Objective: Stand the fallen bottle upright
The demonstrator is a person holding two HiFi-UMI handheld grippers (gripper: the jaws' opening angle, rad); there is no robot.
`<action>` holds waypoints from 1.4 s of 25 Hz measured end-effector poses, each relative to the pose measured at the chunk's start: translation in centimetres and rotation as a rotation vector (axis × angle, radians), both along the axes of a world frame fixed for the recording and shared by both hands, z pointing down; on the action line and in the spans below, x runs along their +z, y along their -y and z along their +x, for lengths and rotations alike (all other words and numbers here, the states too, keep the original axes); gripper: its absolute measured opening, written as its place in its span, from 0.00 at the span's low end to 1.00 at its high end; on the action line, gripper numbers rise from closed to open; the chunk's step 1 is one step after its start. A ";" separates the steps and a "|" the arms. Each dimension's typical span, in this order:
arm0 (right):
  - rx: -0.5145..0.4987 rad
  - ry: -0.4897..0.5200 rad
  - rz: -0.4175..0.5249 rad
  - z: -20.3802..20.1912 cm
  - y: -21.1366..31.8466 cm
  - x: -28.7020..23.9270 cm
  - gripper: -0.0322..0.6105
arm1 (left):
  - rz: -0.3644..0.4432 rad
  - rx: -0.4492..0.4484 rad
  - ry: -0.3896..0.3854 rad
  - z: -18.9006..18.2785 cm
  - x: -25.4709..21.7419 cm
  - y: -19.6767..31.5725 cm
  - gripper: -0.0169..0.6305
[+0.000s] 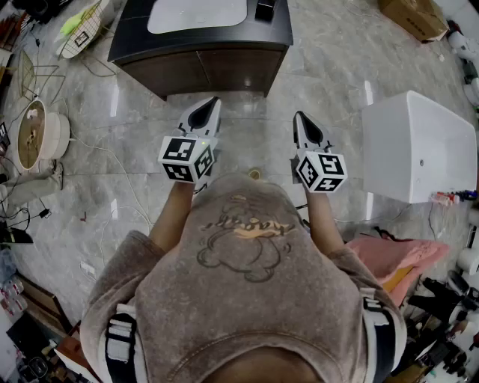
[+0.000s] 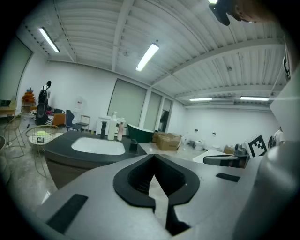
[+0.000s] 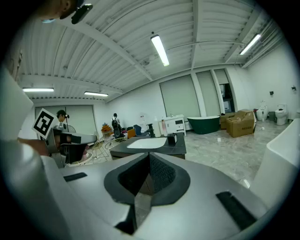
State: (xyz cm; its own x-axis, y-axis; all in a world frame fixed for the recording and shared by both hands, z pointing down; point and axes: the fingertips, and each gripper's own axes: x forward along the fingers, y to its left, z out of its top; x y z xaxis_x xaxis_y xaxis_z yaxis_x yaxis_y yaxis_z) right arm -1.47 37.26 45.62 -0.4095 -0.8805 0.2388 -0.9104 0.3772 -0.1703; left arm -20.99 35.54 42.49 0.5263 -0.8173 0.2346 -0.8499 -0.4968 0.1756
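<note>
I see no fallen bottle in any view. A dark vanity counter (image 1: 202,45) with a white basin (image 1: 198,13) stands ahead, and a small black object (image 1: 264,9) sits on its top, also seen in the right gripper view as the black object (image 3: 171,138). My left gripper (image 1: 212,102) and right gripper (image 1: 299,117) hang side by side over the marble floor, just short of the counter. Both are shut and empty, the left gripper (image 2: 153,156) and the right gripper (image 3: 149,155) with jaws meeting at the tips. Upright bottles (image 2: 112,127) stand on a far white cabinet.
A white tub-like unit (image 1: 419,146) stands at the right, with pink cloth (image 1: 397,262) near it. A round basket (image 1: 34,135) and cables lie at the left. A cardboard box (image 1: 412,15) sits at the back right. A green bathtub (image 2: 140,132) stands far off.
</note>
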 end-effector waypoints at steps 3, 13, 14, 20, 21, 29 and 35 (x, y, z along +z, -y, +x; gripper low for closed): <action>-0.006 0.016 0.008 0.6 0.6 0.2 0.05 | 0.000 -0.005 0.001 0.7 0.4 0.6 0.05; -0.028 0.028 -0.005 3.7 4.1 1.6 0.05 | 0.038 -0.056 -0.024 3.1 0.2 4.0 0.05; -0.030 0.030 -0.004 3.8 4.7 1.6 0.05 | 0.040 -0.057 -0.020 3.3 0.2 4.4 0.05; -0.044 0.035 -0.010 4.1 8.1 2.2 0.05 | 0.036 -0.065 -0.013 4.0 0.6 8.0 0.05; -0.042 0.034 -0.014 4.3 8.8 2.3 0.05 | 0.034 -0.063 -0.012 4.2 0.8 8.7 0.05; -0.013 0.029 -0.030 7.1 15.3 3.4 0.05 | 0.022 -0.077 -0.008 6.1 1.9 16.9 0.05; 0.004 0.031 -0.026 8.0 21.9 2.8 0.05 | 0.030 -0.057 -0.011 6.8 0.9 24.1 0.05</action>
